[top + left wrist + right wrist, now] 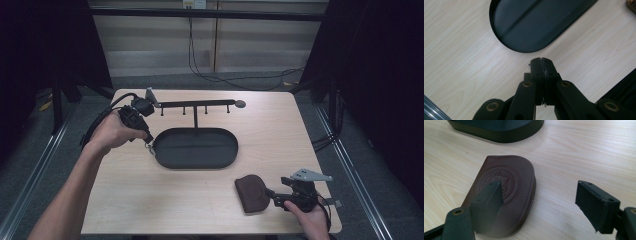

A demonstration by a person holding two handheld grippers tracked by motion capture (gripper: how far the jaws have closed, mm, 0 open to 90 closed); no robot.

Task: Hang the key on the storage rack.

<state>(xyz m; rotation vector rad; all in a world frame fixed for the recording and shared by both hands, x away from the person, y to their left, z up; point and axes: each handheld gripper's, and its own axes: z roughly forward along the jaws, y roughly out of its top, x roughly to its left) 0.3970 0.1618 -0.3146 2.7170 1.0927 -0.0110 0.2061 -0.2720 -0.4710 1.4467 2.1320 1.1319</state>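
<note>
Your right gripper (274, 196) sits at the table's (150, 210) five o'clock corner, jaws spread wide and gripping nothing. The brown leather coin pouch (506, 192) lies flat on the wood, one jaw over its embossed face and the other out over bare table beside it. Your left gripper (541, 62) hangs at nine o'clock of the black oval tray (195, 148), jaws pressed fully together, just beside its rim; something small and metallic shows at its tip, too tiny to identify.
</note>
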